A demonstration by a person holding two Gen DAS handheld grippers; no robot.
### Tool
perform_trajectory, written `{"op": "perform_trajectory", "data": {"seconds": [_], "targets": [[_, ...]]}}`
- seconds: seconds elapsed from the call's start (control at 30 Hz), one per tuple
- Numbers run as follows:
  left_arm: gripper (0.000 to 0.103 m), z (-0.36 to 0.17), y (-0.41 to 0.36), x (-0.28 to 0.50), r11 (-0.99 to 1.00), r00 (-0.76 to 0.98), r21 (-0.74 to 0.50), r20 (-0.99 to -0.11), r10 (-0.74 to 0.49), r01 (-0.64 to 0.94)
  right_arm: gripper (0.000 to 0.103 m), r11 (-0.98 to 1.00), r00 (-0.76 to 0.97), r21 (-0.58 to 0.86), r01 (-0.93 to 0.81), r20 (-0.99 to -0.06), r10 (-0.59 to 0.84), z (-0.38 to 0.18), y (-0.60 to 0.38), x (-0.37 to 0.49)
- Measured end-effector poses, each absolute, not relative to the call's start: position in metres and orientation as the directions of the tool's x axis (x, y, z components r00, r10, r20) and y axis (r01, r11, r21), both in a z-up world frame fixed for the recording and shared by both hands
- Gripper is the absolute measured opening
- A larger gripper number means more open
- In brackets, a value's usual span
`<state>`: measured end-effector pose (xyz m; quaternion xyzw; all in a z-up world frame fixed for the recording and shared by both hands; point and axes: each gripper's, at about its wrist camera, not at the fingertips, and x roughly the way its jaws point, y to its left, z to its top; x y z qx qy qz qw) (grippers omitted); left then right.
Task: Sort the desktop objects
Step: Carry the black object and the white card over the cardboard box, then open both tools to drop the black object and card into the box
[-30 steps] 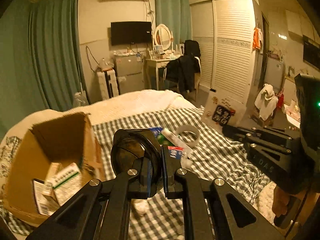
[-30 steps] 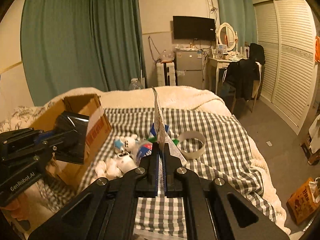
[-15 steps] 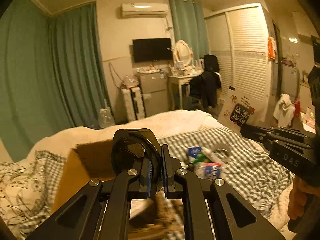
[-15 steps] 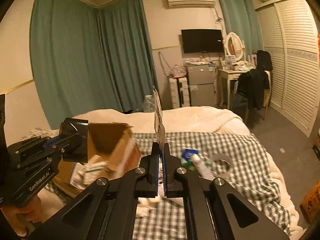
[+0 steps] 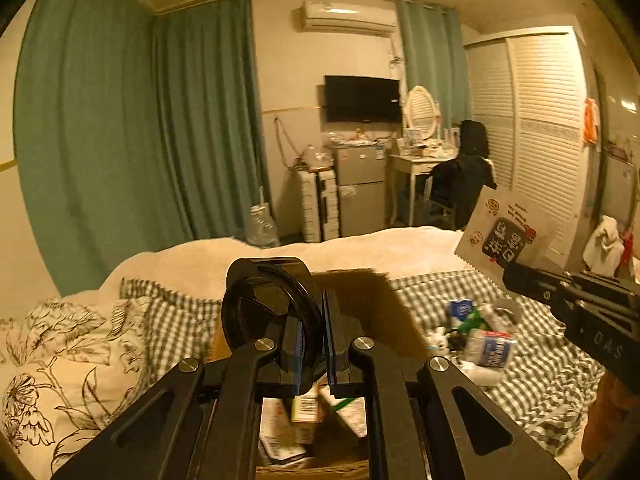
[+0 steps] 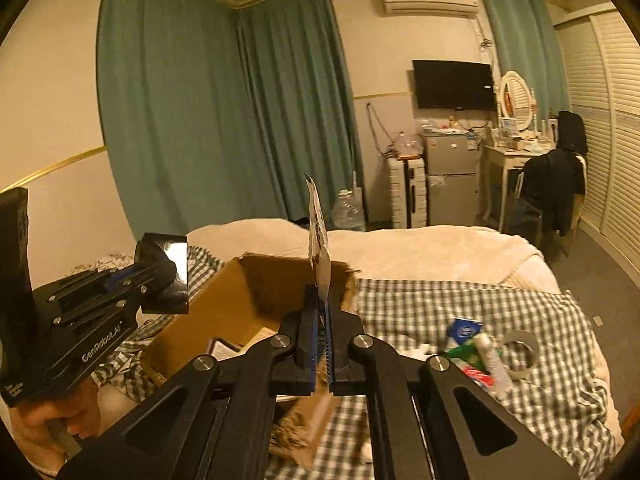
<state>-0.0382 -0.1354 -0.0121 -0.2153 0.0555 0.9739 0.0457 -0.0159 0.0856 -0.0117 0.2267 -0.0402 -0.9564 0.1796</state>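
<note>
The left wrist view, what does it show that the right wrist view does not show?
Only the left wrist view shows the printed face of the white packet held by the right gripper, and the floral pillow.

Only the right wrist view shows the left gripper from the side, shut on a black glossy round object, and the packet edge-on.

Both show the open cardboard box, the loose pile with a tape roll on the checked cover, the green curtains and the television.

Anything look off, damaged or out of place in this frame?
The cardboard box on the bed has a torn, ragged near corner. Otherwise nothing odd: left tongs grip a black roll, right tongs grip a flat packet.
</note>
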Motion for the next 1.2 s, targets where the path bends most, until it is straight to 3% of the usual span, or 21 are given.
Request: {"op": "perform_trajectory", "data": {"seconds": [0.3,0.7,0.83,0.9,0.93,1.2], "targets": [[0.009,-0.039,-0.164,-0.071,-0.996,-0.863,0.044,-0.503,0.047,-0.080,0.002,-0.912,-0.772,0.141,0.384,-0.493,-0.401,-0.041,0.038,-0.048],[0.012,-0.079,-0.160,-0.106,-0.995,-0.785,0.058,-0.619,0.029,-0.082,0.003,-0.914,-0.680,0.085,0.396,-0.642,-0.354,-0.089,0.011,-0.095],[0.028,-0.077,-0.161,-0.105,-0.996,-0.788,0.048,-0.615,0.027,-0.071,0.009,-0.923,-0.679,0.094,0.374,-0.650,-0.341,-0.096,0.017,-0.099],[0.039,-0.075,-0.163,-0.105,-0.997,-0.794,0.046,-0.607,0.018,-0.058,0.030,-0.921,-0.679,0.103,0.375,-0.646,-0.349,-0.095,0.019,-0.096],[0.044,-0.073,-0.164,-0.104,-0.998,-0.798,0.043,-0.603,0.015,-0.052,0.032,-0.921,-0.681,0.106,0.376,-0.642,-0.352,-0.093,0.021,-0.095],[0.053,-0.052,-0.162,-0.090,-0.999,-0.831,-0.002,-0.555,0.043,-0.050,0.033,-0.931,-0.739,0.104,0.350,-0.579,-0.343,-0.071,0.046,-0.074]]}}
